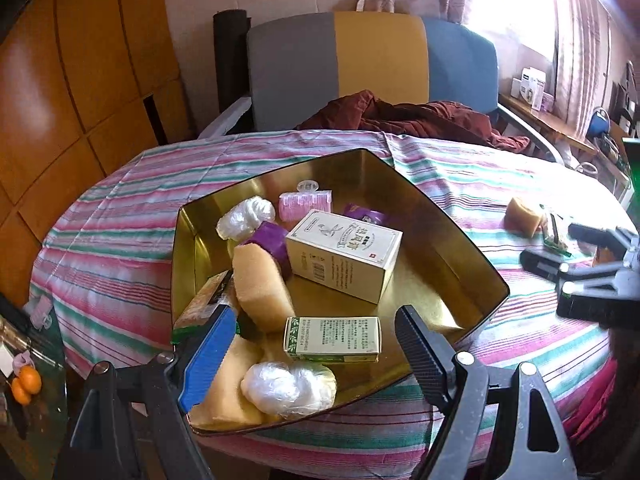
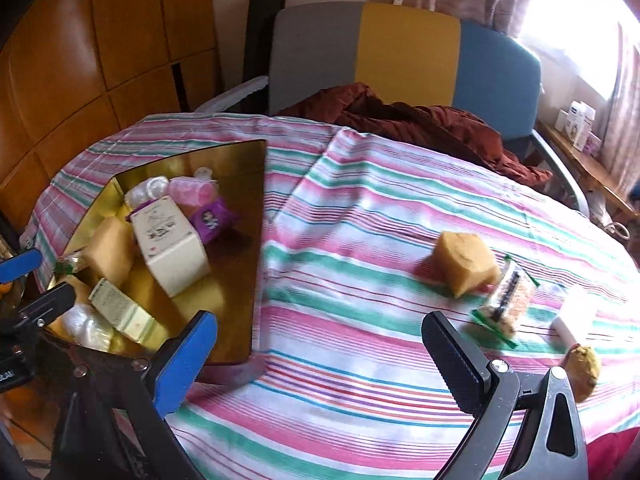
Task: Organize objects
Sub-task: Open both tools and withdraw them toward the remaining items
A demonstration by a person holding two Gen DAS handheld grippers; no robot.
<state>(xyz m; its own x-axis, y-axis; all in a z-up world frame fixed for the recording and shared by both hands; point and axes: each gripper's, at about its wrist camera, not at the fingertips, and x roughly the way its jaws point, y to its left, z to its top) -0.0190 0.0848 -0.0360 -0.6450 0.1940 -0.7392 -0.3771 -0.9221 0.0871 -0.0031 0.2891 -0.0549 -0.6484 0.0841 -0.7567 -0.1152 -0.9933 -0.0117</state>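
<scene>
Gold tin (image 1: 452,248) holds spongy blocks, cardboard boxes, crinkly bags.

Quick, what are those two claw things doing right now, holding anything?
Left gripper: open, holding nothing, above the gold tin.
Right gripper: open, holding nothing, above the striped tablecloth.

A lived-in home is shown: a bench (image 2: 360,240) draped in striped cloth, a tricolour chair (image 1: 372,64) strewn with a brown garment (image 1: 420,116), curtains (image 1: 580,32) and wooden wall panels (image 1: 60,80).
</scene>
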